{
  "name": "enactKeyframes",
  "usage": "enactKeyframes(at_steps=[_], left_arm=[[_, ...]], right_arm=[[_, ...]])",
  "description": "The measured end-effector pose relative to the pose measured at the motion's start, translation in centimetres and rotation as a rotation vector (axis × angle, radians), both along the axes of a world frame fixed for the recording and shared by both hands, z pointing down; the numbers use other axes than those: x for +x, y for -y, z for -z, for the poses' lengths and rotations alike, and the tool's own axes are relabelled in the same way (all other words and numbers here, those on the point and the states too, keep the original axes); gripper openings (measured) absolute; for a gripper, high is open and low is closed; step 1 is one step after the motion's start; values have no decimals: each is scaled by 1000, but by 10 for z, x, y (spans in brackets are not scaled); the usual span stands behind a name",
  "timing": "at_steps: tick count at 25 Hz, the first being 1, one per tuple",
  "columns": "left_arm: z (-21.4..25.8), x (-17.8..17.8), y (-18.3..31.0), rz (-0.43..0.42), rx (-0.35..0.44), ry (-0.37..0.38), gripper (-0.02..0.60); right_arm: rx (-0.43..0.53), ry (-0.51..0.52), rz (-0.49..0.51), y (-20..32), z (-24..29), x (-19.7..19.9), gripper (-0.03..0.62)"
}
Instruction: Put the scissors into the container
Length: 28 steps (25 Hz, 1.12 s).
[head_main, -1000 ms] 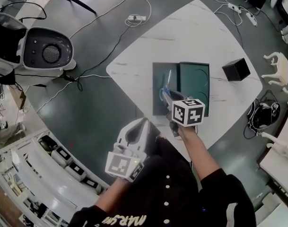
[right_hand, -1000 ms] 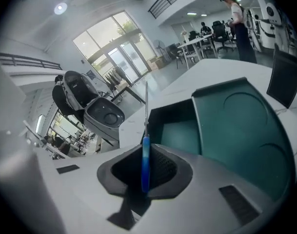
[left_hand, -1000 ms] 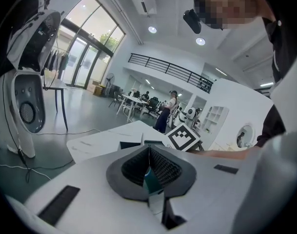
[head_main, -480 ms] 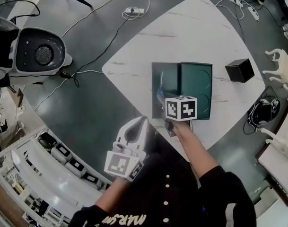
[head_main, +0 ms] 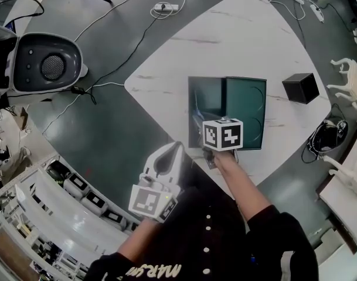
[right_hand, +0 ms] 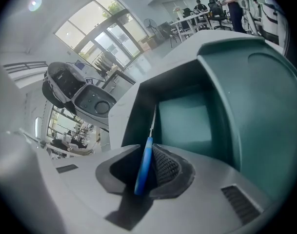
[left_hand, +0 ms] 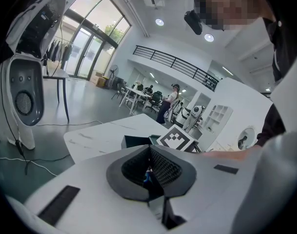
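Observation:
The scissors (right_hand: 144, 165) have a blue handle and thin steel blades that point down into the dark green container (right_hand: 185, 121). Its lid (right_hand: 258, 82) lies open to the right. My right gripper (right_hand: 145, 150) hangs over the box's near edge. Its jaws have just been opening: the handle leans on the right pad, with a slit beside the left one. In the head view the marker cube hides those jaws, and only the blades (head_main: 196, 110) show inside the container (head_main: 216, 98). My left gripper (head_main: 174, 150) hovers off the table's near corner, shut and empty.
The container sits on a white marble table (head_main: 237, 45) with a black cube (head_main: 300, 88) at its right. A white machine with a round grille (head_main: 46, 66) stands on the floor at left, with cables and a power strip (head_main: 162, 7) nearby. White chairs (head_main: 348, 75) stand at the right.
My right gripper has sunk toward the container, and the scissors' blades now reach down inside it. The left gripper has barely shifted.

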<state>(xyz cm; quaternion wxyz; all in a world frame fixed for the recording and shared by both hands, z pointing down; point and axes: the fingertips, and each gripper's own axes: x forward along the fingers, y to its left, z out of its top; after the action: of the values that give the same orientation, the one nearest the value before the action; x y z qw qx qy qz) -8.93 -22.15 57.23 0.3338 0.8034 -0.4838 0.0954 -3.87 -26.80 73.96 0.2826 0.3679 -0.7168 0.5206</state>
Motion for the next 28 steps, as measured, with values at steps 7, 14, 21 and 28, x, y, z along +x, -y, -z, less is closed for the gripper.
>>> enactKeyframes(at_steps=[7,14,21,28], left_arm=[[-3,1,3,5,-10,2,26],[-4,7,2,-7,-23,0,26],[-4,11,-3,-4,-19,-24,26],[4,7,-3,6,2,-20,26]], right_arm=[[29,-55,27,4,-3,4,113],[175,-141,32,20,13,8,161],[278,-201,51,29,24,6,132],[317,-158,-20,32,45,13,14]])
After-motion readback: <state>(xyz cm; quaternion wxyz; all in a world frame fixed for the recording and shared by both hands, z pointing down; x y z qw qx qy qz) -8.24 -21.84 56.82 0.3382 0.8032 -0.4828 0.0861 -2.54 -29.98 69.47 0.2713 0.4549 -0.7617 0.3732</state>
